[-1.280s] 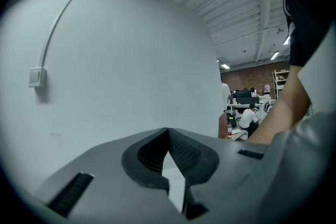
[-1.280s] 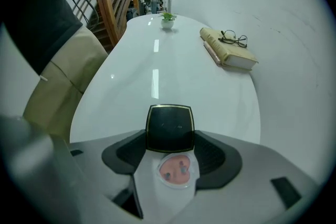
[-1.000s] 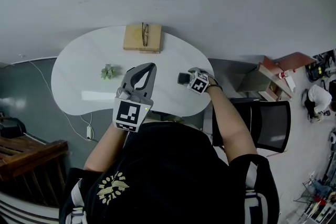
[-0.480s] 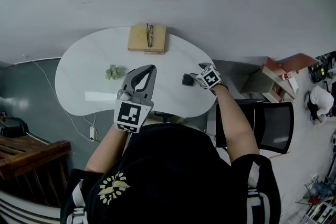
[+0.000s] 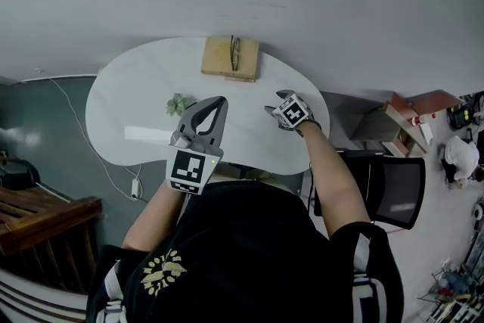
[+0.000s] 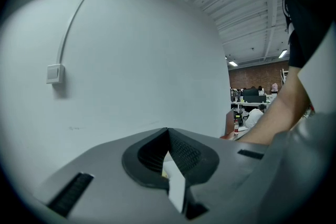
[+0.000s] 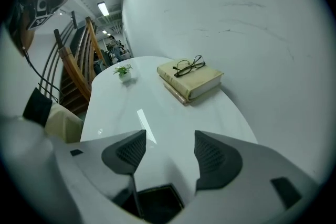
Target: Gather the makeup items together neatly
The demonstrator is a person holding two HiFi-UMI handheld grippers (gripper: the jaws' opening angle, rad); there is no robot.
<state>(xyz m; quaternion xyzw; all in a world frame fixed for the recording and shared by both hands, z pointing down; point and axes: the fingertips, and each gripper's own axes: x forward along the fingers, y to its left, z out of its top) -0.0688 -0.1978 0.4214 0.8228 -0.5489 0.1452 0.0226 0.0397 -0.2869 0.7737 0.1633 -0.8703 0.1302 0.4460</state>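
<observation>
No makeup items show in any view. My left gripper (image 5: 215, 100) hangs raised over the near middle of the white table (image 5: 128, 98), jaws shut with nothing between them. In the left gripper view it (image 6: 168, 131) points up at a bare white wall. My right gripper (image 5: 275, 107) is over the table's right part. In the right gripper view it (image 7: 169, 139) stands open and empty above the table (image 7: 157, 107), facing a tan book.
The tan book (image 5: 230, 58) (image 7: 190, 80) with glasses (image 5: 235, 53) (image 7: 188, 65) on it lies at the table's far edge. A small potted plant (image 5: 178, 104) (image 7: 123, 72) stands left of centre. A black chair (image 5: 393, 181) is at the right, wooden stairs (image 5: 38, 215) at the left.
My right gripper has moved a little further in over the table, toward the book, and turned. The left gripper has stayed raised and shut. The head camera has shifted slightly.
</observation>
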